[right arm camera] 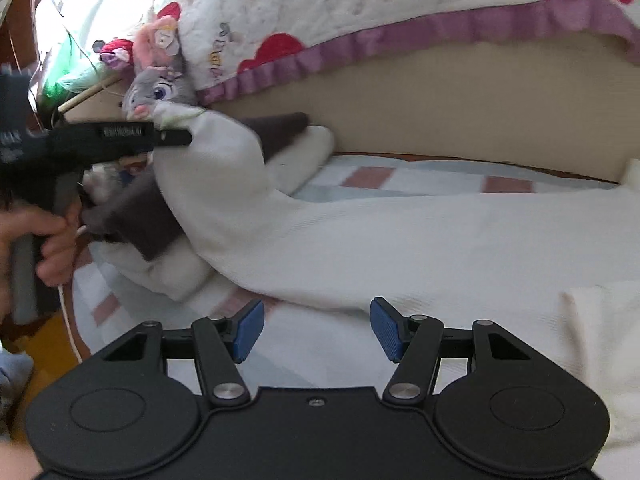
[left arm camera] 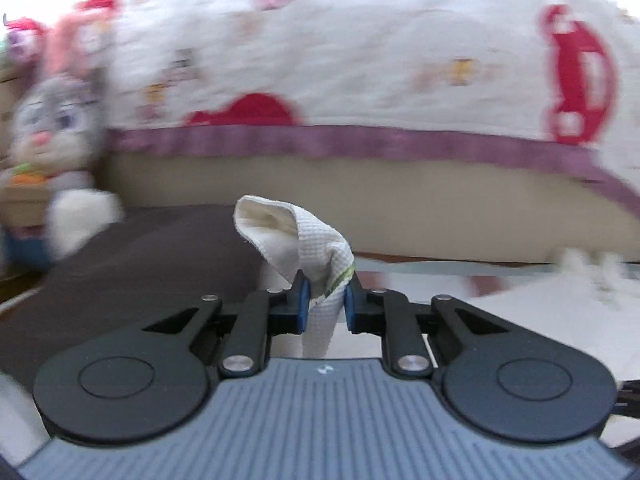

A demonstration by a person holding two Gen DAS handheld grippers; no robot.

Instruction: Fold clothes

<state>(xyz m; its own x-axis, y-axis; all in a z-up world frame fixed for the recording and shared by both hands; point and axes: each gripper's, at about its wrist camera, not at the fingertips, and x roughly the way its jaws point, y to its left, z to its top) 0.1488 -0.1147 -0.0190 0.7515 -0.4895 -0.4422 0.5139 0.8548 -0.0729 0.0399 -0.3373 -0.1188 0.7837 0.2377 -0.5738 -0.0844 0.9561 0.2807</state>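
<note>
- Left tool (left arm camera: pixel 327 296) pinches white garment (left arm camera: pixel 320 248) corner, lifted off the bed (right arm camera: pixel 352 184).
- Right tool (right arm camera: pixel 317 328) spread, nothing between pads, low over garment's near edge.
- Plush rabbit (right arm camera: pixel 156 90) behind.

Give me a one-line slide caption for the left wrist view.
Left gripper pinches a corner of the white waffle-knit garment, lifted before a patterned quilt.

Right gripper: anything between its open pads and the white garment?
Right wrist view: only bare checked bedsheet between the right gripper and the white garment; nothing sits between its pads.
</note>
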